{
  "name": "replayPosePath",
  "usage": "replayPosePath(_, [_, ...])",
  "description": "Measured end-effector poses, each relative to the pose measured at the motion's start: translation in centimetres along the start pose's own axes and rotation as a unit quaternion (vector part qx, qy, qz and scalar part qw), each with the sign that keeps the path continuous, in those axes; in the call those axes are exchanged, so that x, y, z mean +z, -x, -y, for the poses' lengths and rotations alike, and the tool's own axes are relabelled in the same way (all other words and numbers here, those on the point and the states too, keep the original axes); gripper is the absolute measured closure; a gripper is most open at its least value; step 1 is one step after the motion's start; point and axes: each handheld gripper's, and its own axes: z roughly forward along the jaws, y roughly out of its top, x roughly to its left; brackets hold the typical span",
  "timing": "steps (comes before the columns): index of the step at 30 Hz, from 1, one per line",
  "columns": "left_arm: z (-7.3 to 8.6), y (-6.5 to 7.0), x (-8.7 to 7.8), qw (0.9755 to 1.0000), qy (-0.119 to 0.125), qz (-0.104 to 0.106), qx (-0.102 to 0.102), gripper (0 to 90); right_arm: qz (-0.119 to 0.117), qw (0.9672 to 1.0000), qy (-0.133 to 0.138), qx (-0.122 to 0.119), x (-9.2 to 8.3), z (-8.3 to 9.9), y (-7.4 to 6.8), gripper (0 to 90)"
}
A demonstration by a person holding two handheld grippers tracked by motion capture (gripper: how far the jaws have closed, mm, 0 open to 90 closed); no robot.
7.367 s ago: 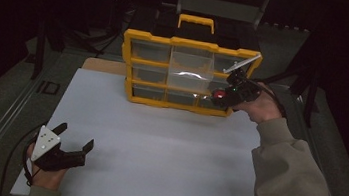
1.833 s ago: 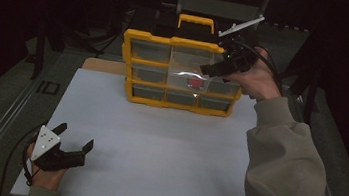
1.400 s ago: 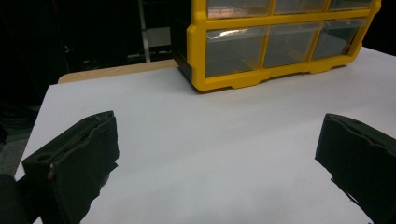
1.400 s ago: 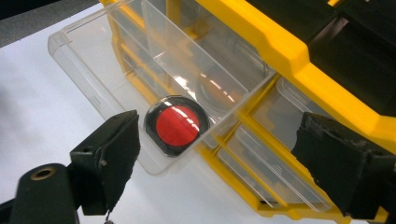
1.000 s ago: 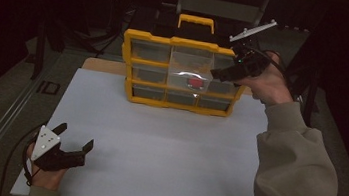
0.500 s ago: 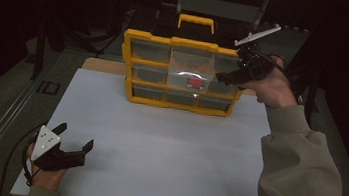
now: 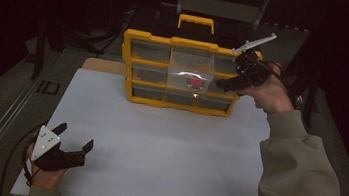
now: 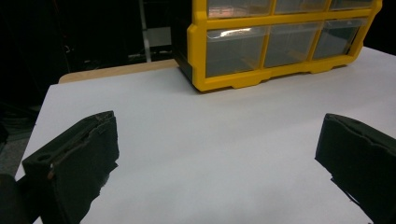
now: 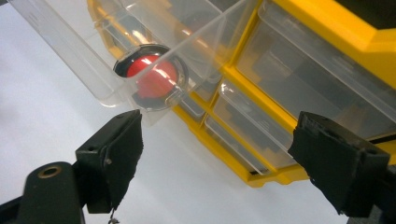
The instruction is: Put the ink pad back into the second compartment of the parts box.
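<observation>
A yellow organizer (image 7: 185,74) with clear drawers stands at the far edge of the white mat (image 7: 156,151), and its middle drawer (image 9: 135,51) is pulled out with a red disc (image 9: 152,77) lying inside. The right gripper (image 7: 235,78) hovers at the organizer's right end, just beside that drawer, its jaws spread wide and holding nothing. The left gripper (image 7: 68,143) rests at the mat's near left corner, well apart from the organizer, its jaws also wide and empty.
</observation>
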Motion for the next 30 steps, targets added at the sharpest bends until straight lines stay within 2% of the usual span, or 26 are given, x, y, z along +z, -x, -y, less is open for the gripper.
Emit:
replayPosePath(12, [0.0, 0.0, -0.1, 1.0, 0.001, 0.001, -0.001, 0.0, 0.002, 1.0, -0.007, -0.005, 0.9, 0.8, -0.5, 16.8])
replayPosePath(30, [0.0, 0.0, -0.1, 1.0, 0.001, 0.0, 0.0, 0.1, -0.009, 0.9998, -0.013, -0.015, 2.3, 2.0, -1.6, 17.3])
